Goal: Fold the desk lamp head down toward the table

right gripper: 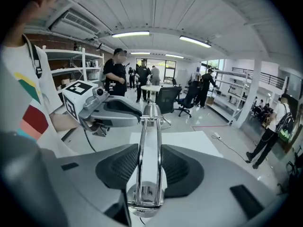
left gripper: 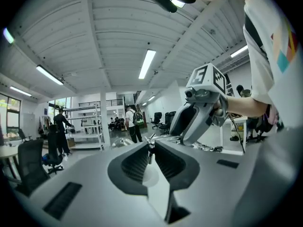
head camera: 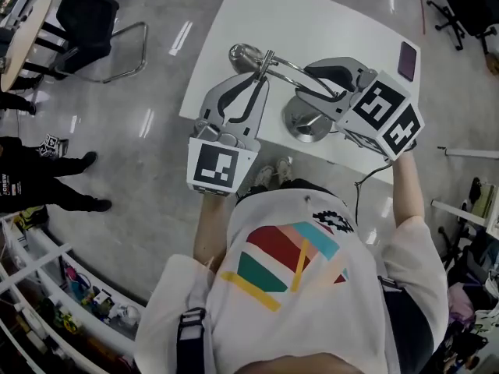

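Your left gripper (head camera: 263,75) has its jaws pinched shut on the chrome desk lamp (head camera: 304,125), right at the joint below the lamp head (head camera: 243,53), which sits at 10 o'clock from the round base (right gripper: 144,195) in the head view. Your right gripper (head camera: 306,84) is clamped across the twin arm rods (right gripper: 141,160), at 12 o'clock from that base. The lamp stands near the white table (head camera: 312,22) at its 6 o'clock edge

**Obscured and Cropped Items**

Lamp base (head camera: 306,123): part-covered by right gripper (head camera: 302,82).
Lamp head (left gripper: 122,142): mostly behind left gripper (left gripper: 150,146) in its own view.
Lamp arm (right gripper: 141,155): foot lost under gripper body.
Dark item (head camera: 407,60), table (head camera: 312,14) corner: too small to identify.
Wearer's torso (head camera: 296,287): cut off at lower edge.
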`<state>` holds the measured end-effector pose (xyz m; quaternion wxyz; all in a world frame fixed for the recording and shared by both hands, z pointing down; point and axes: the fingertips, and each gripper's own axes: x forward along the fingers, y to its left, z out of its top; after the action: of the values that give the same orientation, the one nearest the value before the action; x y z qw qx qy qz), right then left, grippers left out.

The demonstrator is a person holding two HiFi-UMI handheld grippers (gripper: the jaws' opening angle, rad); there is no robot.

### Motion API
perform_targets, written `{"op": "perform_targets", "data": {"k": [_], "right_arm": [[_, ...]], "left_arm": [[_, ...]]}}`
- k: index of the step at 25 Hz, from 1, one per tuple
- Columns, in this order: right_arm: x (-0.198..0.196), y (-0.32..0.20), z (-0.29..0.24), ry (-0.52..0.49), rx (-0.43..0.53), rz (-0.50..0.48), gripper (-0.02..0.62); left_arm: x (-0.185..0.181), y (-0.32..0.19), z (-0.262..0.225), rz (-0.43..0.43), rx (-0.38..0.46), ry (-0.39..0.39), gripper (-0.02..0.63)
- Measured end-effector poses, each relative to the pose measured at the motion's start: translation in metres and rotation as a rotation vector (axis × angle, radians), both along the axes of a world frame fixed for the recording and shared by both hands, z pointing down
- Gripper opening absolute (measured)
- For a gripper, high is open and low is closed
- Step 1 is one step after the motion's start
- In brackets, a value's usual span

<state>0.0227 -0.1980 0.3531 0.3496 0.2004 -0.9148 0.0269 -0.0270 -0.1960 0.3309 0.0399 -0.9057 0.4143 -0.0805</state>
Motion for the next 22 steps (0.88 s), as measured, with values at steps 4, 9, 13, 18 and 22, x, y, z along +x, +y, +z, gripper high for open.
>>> {"op": "perform_targets", "data": {"k": [4,9,13,18,22], "right_arm": [[-0.013,-0.006,0.028,0.084,-0.072,-0.015,0.158],[-0.036,-0.010,0.052,0.191,-0.128,-0.040,0.158],[-0.031,-0.010,0.063,0.276,-0.179,-0.059,0.158],[-0.033,-0.005,0.081,0.457,-0.232,-0.131,0.160],[-0.032,-0.005,0.090,0.488,-0.300,-0.166,0.160]], "left_arm": [[-0.012,-0.010,0.059,0.022,-0.129,-0.003,0.086],[-0.027,-0.011,0.105,0.035,-0.234,0.105,0.087],[-0.016,-0.009,0.120,0.048,-0.241,0.075,0.087],[-0.008,-0.005,0.140,0.073,-0.273,0.036,0.089],[0.002,-0.002,0.153,0.129,-0.314,0.004,0.089]]}}
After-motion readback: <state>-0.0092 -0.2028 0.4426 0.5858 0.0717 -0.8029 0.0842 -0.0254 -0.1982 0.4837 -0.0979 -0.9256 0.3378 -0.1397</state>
